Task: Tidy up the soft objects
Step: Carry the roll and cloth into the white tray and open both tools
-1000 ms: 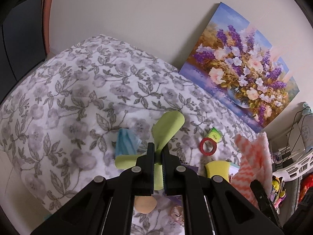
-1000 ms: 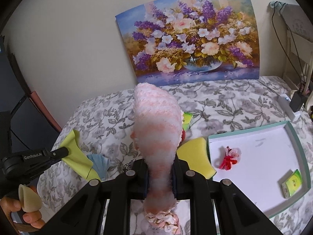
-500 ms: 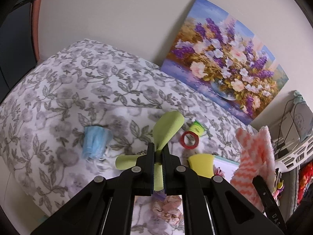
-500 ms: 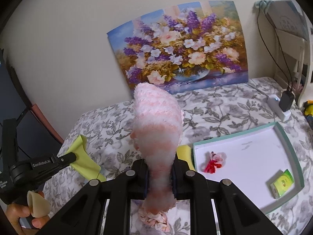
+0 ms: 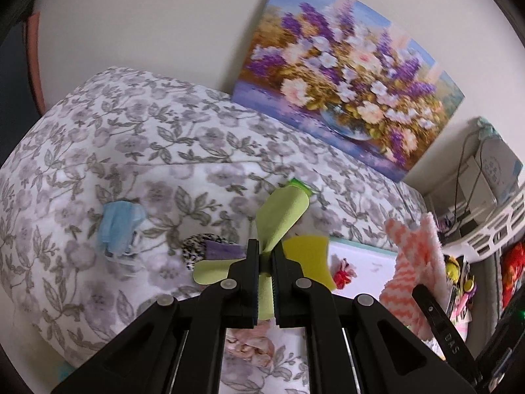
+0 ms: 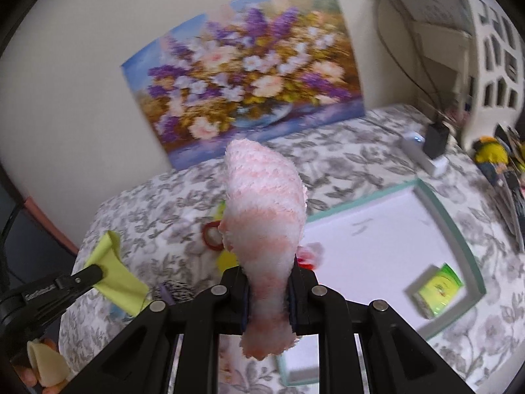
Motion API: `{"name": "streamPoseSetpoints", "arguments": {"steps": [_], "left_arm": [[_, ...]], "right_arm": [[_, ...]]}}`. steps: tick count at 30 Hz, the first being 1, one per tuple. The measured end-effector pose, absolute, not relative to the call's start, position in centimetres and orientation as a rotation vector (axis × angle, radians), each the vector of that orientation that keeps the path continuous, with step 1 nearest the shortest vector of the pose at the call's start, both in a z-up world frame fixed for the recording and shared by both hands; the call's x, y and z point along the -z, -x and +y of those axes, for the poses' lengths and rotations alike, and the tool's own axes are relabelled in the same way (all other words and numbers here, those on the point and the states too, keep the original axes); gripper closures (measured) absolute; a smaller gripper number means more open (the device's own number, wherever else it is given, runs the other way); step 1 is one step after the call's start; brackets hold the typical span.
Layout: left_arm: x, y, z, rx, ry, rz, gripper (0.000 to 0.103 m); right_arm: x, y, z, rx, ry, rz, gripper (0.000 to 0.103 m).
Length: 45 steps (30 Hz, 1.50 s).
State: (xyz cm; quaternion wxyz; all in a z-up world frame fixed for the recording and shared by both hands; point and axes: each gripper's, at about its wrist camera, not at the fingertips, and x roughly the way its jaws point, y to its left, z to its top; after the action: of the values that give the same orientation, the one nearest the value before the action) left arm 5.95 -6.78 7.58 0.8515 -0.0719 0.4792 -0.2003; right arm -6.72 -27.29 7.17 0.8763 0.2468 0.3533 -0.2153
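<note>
My left gripper is shut on a lime-green cloth and holds it above the floral bed; it also shows in the right wrist view. My right gripper is shut on a fluffy pink-and-white striped sock, also seen at the right of the left wrist view. A white tray with a teal rim lies on the bed and holds a red-pink hair tie and a small green packet. A yellow sponge lies at the tray's left edge.
On the floral bedspread lie a blue face mask, a leopard-print scrunchie, a red tape ring and a pink scrunchie. A flower painting leans on the wall. White shelves stand right.
Both grippers have swung to the right with their cloths still held. The tray now sits closer and more central in both views; the blue mask has slid left.
</note>
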Motion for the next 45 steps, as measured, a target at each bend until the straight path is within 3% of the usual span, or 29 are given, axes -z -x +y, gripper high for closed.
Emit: {"name": "streamPoseSetpoints", "arguments": {"steps": [24, 45], "left_arm": [[-5.5, 1.0, -22.6, 0.706, -0.103, 1.022, 0.096], [5.1, 0.8, -29.7, 0.759, -0.181, 1.244, 0.096]], "right_arm": [[-3.9, 14.5, -38.2, 0.731, -0.660, 0.758, 0.082], [4.7, 11.8, -39.2, 0.714, -0.674, 0.962, 0.081]]}}
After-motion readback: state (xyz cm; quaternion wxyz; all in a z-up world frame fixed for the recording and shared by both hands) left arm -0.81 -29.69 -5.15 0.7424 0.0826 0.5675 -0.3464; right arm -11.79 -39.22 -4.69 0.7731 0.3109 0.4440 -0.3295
